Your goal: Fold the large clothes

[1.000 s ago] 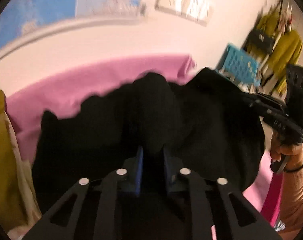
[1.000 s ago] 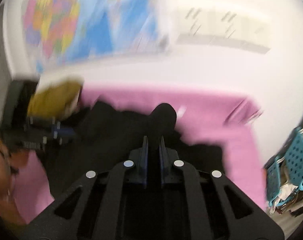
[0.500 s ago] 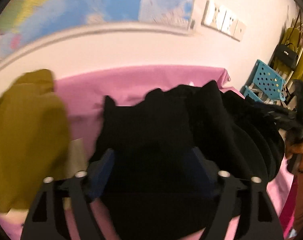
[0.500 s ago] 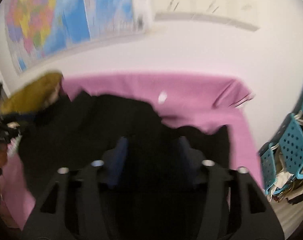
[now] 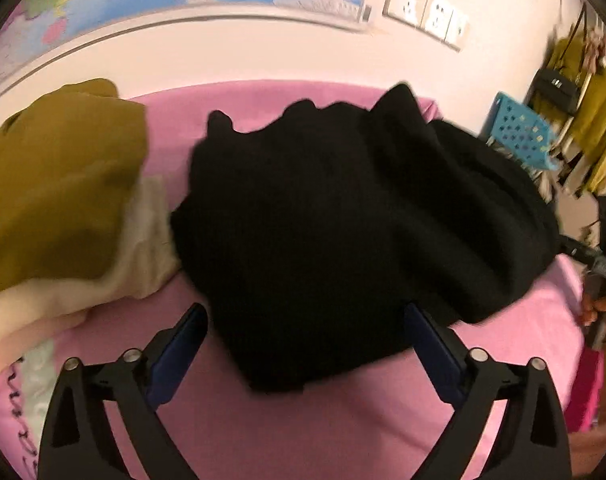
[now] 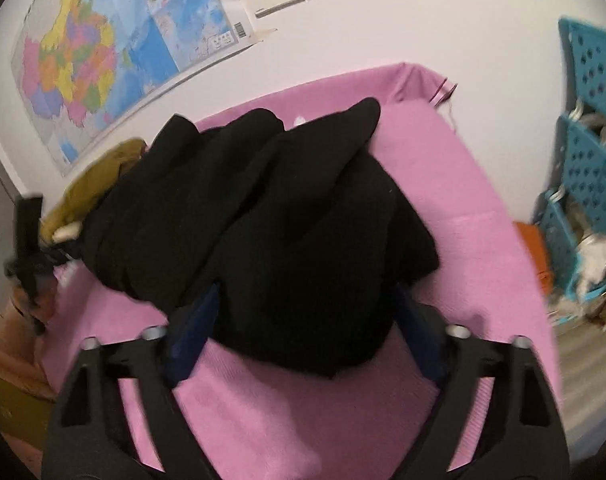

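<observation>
Pink cloth is covering the work surface below a wall map. At the left of the left wrist view a mustard garment is lying on a cream one. Right of them, filling the middle of the frame, the black garment is sitting in a rumpled heap on the pink. The left gripper is standing at the bottom centre with its jaws wide apart, having just been opening; the heap's near edge is reaching in between the blue pads, which are not pressing it.

From the right wrist view, the right gripper is also standing apart, its jaws having just been closing, with the black garment bulging between the fingers, its edges overlapping them; whether the pads are squeezing it I cannot tell. Blue baskets are standing at the right edge.
</observation>
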`<state>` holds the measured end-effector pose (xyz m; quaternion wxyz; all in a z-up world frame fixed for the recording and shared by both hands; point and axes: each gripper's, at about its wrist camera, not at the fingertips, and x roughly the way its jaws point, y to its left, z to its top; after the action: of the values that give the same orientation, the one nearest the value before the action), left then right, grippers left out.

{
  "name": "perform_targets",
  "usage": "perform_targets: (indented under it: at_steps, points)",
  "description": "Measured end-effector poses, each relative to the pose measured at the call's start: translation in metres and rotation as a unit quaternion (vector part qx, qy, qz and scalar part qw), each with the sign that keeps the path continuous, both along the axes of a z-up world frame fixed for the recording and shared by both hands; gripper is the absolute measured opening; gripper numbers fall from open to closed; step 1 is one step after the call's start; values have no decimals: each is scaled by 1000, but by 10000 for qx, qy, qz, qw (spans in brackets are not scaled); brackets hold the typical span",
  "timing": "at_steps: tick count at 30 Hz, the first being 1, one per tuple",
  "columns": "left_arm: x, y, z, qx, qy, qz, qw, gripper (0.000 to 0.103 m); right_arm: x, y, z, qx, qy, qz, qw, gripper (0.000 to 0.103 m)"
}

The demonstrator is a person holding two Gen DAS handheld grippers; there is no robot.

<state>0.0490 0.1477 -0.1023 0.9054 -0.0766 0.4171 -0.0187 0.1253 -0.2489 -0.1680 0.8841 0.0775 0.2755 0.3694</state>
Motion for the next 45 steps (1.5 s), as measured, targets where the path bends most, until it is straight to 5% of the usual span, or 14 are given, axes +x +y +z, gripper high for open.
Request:
perform_targets:
  at_steps: [2, 4, 9, 11, 15, 18, 23, 26, 32, 34, 35, 36, 41, 45]
  points:
    - [7, -3, 0, -138, -42, 16, 9999, 65, 1, -2, 8, 245, 41, 165, 9996, 29]
    - [4, 3, 13, -238, -115, 62, 9996, 38, -8, -10, 24, 307, -113, 208, 9992, 24]
    - [-22, 40, 49, -1219, -134, 93, 9924, 27, -59, -57, 81, 436, -873, 12, 9952, 3]
    - [-35, 44, 50, -1224, -20, 11, 9925, 27, -66, -70, 81, 174, -924, -397, 9948, 2]
    - [-32, 40, 2, -1067, 918, -15, 9900, 37, -43, -56, 28, -306, 113, -192, 9993, 2]
    - [-37, 28, 15, -293, 612, 122, 9976, 55, -36, -47, 14, -417, 401, -259, 9980, 6]
    - [-60, 31, 67, 163, -392, 289, 9987, 70, -54, -62, 52, -157, -296, -823, 9960, 54]
    - [-53, 13, 77, 365, -536, -112, 9978, 76, -57, -32, 75, -297, -679, -411, 9964, 54]
    - [15, -25, 33, 249, 269, -684, 9970, 76, -11, 61, 71, -818, -418, 510, 9945, 52]
    - [29, -37, 19, 433, 411, -750, 9954, 77, 6, 90, 64, -1081, -307, 649, 9915, 42]
    - [30, -40, 14, 515, 402, -723, 9952, 75, 11, 98, 60, -1216, -338, 631, 9900, 23]
    - [35, -40, 12, 543, 381, -695, 9954, 68, 13, 102, 59, -1294, -353, 626, 9890, 10]
    - [42, -18, 22, 351, 211, -204, 9990, 7, 2, 65, 105, -514, -1190, -148, 9915, 4]
    - [42, -6, 24, 336, 113, 62, 9994, 4, 12, 67, 100, -582, -1123, -319, 9915, 5]
